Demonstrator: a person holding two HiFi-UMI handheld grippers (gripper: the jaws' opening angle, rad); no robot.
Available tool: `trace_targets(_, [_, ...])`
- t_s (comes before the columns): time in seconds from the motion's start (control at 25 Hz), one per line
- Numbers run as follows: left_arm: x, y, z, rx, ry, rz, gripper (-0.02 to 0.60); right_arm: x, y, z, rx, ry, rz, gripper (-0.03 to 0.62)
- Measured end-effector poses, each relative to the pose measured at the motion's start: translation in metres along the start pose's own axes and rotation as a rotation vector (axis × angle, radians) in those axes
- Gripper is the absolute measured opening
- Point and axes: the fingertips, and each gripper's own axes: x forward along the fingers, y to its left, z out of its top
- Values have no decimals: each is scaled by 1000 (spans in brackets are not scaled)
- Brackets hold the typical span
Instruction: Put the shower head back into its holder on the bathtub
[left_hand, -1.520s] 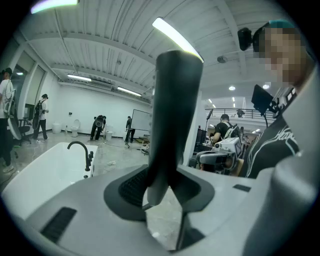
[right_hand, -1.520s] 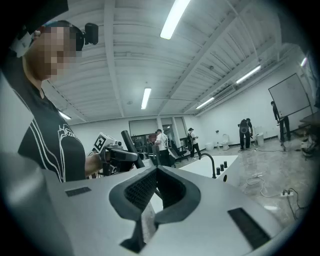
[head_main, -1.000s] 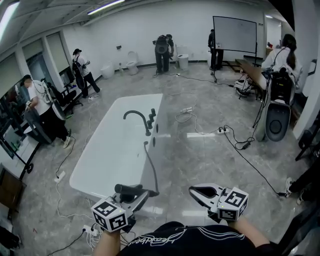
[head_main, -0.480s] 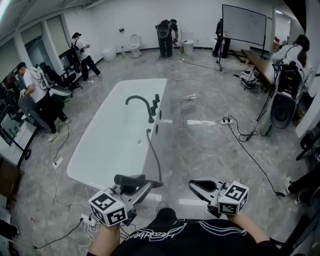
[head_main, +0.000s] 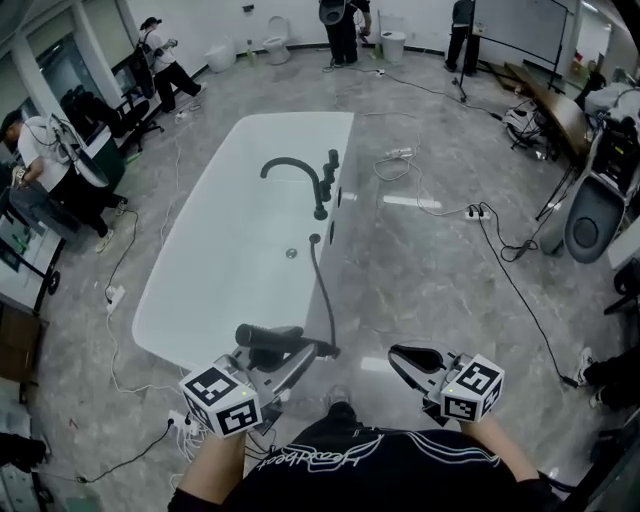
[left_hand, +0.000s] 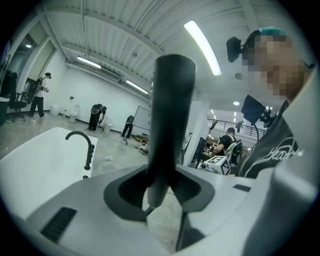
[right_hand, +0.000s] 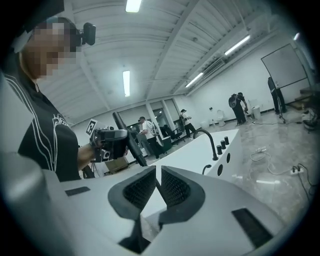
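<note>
**Change vs. 1 s ago**
- Head view is now pitched lower. The rear wall and whiteboard are out of frame at top, and the bathtub (head_main: 190, 300) fills more of the picture.
- Both grippers sit closer to the tub's near end than before.
- L gripper (head_main: 298, 352) (left_hand: 160, 195): grip unchanged, jaws clamped on the handle of the shower head (head_main: 266, 335) (left_hand: 167, 125).
- R gripper (head_main: 398, 358) (right_hand: 157, 187): jaws remain together w/ nothing between them.

**Current positions**
- The shower head is held just above the tub's near rim, off the tub deck, lying roughly crosswise in the head view.
- Its hose (head_main: 322, 290) runs from the head end back along the tub's right edge to the deck, near the spout (head_main: 295, 170).
- The holder can't be picked out in any view.
- R gripper is over the floor (head_main: 420, 280), to the right of the tub and apart from it.

**Qty**
- Bathtub: 1.
- Spout: 1, curved, black.
- Knobs (head_main: 329, 170): 3, black, in a row just beside the spout.
- Shower head: 1.
- Hose: 1.
- Grippers: 2, w/ 1 marker cube each.
- People in the background, head view: at least 4.
- Power strip (head_main: 475, 212): 1, on the floor, w/ cables trailing from it.
</note>
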Motion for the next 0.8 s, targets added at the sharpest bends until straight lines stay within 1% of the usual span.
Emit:
trace_targets(0.08, [10, 21, 13, -17, -5, -7, 137, 24, -16, 1, -11, 29, -3, 18])
trace_targets(0.16, [19, 39, 28, -36, -17, -19, 137, 48, -28, -4, -46, 81, 12, 18])
trace_targets(0.24, [26, 56, 42, -42, -32, -41, 137, 72, -39, -19, -111, 173, 35, 20])
trace_targets(0.32, [31, 74, 53, -27, -41, -55, 137, 96, -46, -38, -191, 269, 51, 25])
trace_targets(0.4, [32, 90, 63, -11, -47, -62, 137, 117, -53, -55, -243, 348, 65, 43])
trace_targets(0.44, [32, 97, 68, -8, -51, -67, 137, 127, -56, -63, -248, 383, 71, 54])
trace_targets(0.52, [30, 108, 79, -7, -66, -81, 137, 143, -63, -77, -236, 438, 79, 100])
trace_targets(0.64, [27, 123, 100, 0, -98, -103, 137, 169, -72, -81, -236, 462, 76, 148])
trace_targets(0.8, [24, 135, 124, 13, -119, -113, 137, 202, -76, -78, -209, 435, 90, 166])
